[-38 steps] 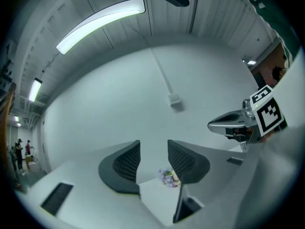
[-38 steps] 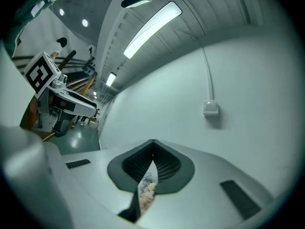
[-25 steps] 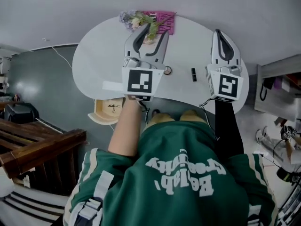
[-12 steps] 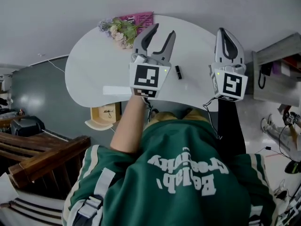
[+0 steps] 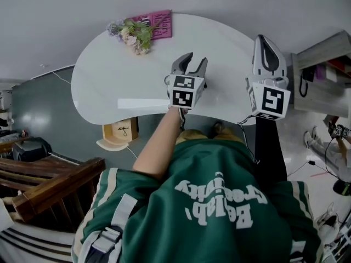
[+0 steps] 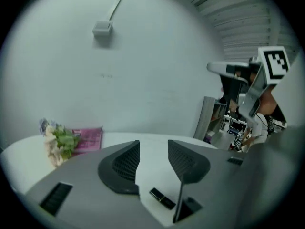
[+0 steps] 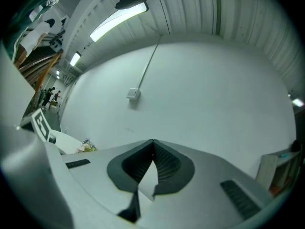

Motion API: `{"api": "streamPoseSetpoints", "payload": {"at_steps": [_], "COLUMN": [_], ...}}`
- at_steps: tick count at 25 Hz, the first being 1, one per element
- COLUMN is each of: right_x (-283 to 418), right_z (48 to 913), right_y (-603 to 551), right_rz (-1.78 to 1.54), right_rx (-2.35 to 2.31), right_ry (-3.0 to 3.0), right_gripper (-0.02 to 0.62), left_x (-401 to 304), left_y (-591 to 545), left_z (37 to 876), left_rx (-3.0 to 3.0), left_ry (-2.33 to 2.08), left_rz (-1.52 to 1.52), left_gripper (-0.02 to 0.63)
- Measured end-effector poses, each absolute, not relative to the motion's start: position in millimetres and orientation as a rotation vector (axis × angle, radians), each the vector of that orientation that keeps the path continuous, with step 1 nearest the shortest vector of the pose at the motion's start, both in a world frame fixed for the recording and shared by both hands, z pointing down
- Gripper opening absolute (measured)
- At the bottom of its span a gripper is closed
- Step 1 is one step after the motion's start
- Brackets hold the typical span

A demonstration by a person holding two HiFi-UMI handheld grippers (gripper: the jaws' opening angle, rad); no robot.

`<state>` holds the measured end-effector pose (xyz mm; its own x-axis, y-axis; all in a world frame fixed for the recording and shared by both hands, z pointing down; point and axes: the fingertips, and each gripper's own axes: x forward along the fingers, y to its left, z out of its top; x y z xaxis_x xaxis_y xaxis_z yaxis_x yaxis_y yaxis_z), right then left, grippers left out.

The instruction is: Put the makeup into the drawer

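While our left gripper (image 5: 196,59) hangs, jaws wide, over the makeup (image 6: 162,199), right gripper (image 5: 267,40) pinched empty, we're at the pick: next, lower and close.

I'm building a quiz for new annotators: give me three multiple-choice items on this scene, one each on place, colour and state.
1. Where do the flowers lie? A) on the table beside the pink book B) in a drawer C) on the floor
2. What colour is the makeup tube by the left tongs? A) red B) black C) white
3. How are the right tongs? A) wide open B) shut on the tube C) shut, empty
1A: they lie by the book. 2B: it shows black. 3C: tips meet, nothing between.
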<state>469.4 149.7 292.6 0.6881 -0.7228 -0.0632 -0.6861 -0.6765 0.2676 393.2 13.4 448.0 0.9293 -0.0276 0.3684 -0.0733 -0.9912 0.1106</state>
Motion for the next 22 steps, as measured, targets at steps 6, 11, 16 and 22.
{"api": "streamPoseSetpoints", "payload": {"at_steps": [6, 11, 16, 22], "right_x": [471.8, 480.4, 486.4, 487.4], "right_z": [301.2, 306.9, 311.0, 311.9], "right_y": [175.6, 198.7, 211.7, 214.5], "right_rz": [-0.228, -0.204, -0.192, -0.2], "right_rx": [2.66, 2.661, 2.666, 2.665], "right_ry": [-1.105, -1.078, -1.073, -1.094], "right_gripper": [0.009, 0.009, 0.009, 0.009], "left_x": [376.4, 364.2, 359.9, 367.6], "left_y": [39.5, 51.5, 53.6, 53.4], "left_z": [563.3, 611.4, 628.4, 598.0], "left_rx": [2.791, 2.729, 2.764, 2.814], "left_ry": [-0.094, -0.141, -0.204, -0.17], "left_rz": [0.893, 1.03, 1.109, 0.987], "left_gripper": [0.218, 0.242, 0.173, 0.11]}}
